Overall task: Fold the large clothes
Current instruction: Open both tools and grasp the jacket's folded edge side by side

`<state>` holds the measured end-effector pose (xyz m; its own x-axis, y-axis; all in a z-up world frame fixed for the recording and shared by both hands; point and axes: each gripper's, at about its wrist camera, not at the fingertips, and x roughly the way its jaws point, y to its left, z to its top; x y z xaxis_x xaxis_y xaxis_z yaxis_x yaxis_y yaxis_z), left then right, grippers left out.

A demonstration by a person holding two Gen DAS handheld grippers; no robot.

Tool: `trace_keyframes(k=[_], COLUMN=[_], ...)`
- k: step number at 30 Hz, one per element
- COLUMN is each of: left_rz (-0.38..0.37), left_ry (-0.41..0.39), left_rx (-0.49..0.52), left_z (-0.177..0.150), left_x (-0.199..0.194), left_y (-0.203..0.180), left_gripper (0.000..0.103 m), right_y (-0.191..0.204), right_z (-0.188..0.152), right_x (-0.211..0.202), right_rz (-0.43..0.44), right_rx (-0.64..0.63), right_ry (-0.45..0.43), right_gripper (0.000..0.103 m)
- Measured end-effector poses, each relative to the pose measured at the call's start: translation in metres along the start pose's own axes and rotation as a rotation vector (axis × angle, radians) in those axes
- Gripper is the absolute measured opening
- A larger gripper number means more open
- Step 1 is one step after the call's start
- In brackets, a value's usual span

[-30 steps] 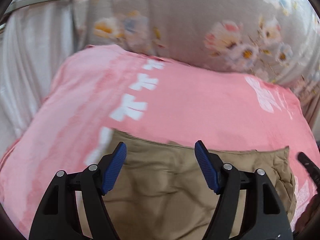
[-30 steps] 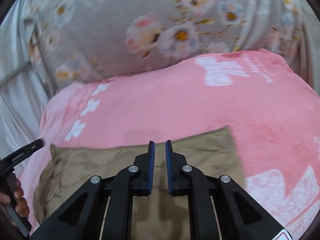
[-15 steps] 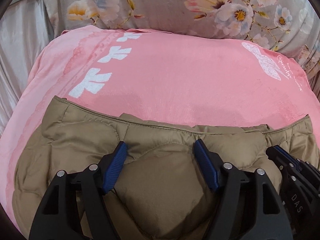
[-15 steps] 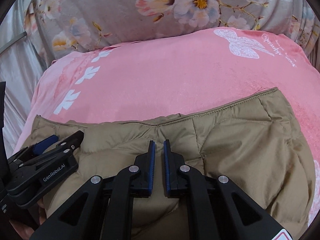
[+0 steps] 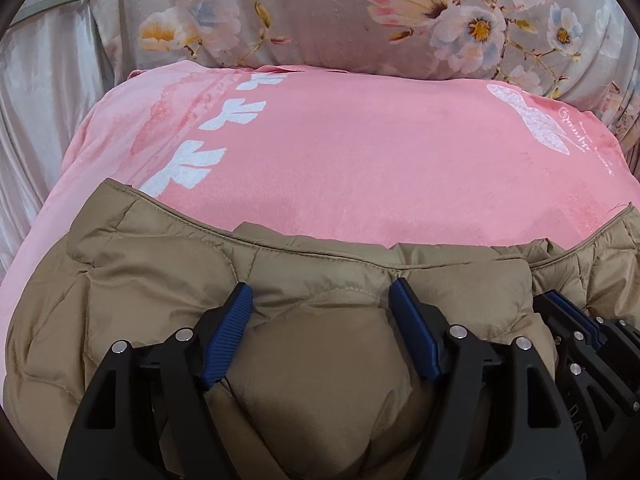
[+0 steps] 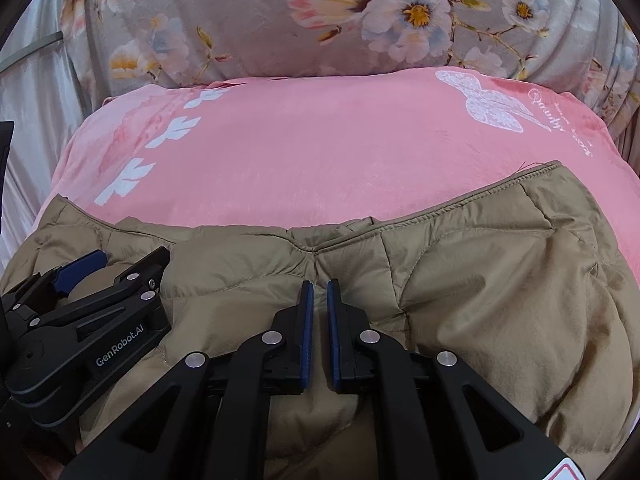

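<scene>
The tan quilted jacket [image 5: 168,280] lies across the lower half of both views on my pink blanket [image 5: 360,160]. My left gripper [image 5: 322,300] clamps a thick puffy fold; my right gripper [image 6: 317,292] pinches thin fabric, nearly together.

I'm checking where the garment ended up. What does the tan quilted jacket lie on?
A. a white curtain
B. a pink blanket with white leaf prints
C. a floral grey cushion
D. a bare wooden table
B: the tan quilted jacket lies across the pink blanket, whose white leaf prints show at its left; the floral grey fabric sits behind the blanket, clear of the jacket.
</scene>
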<state>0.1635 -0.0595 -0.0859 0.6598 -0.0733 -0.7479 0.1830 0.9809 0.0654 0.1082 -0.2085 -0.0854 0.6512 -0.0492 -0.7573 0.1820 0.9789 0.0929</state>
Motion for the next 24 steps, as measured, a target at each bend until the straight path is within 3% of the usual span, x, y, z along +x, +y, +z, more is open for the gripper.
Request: trace_keyframes(k=[10,15,19,24], left_rz=[0.022,-0.004,-0.072,-0.031], left_ry=[0.004,0.026,0.022,0.001], left_rx=[0.014,0.003,-0.074,-0.092], left_z=[-0.002,0.001,-0.009,-0.039], left_x=[0.004,-0.001,-0.043,-0.066], left_y=[-0.004,0.001,0.025,0.045], left_gripper=[0.069,0.070,0.070,0.075], right_y=[0.001,0.000,0.010,0.034], right_z=[-0.002,0.002,-0.005,-0.026], right_x=[0.001,-0.007,-0.055,-0.068], right_rz=[-0.007,-0.007,0.060,0.098], right_rx=[-0.006,0.002,0.029,-0.015], right_ry=[-0.005,-0.003,-0.071,-0.073], right_gripper=[0.006,0.007,0.009,0.009])
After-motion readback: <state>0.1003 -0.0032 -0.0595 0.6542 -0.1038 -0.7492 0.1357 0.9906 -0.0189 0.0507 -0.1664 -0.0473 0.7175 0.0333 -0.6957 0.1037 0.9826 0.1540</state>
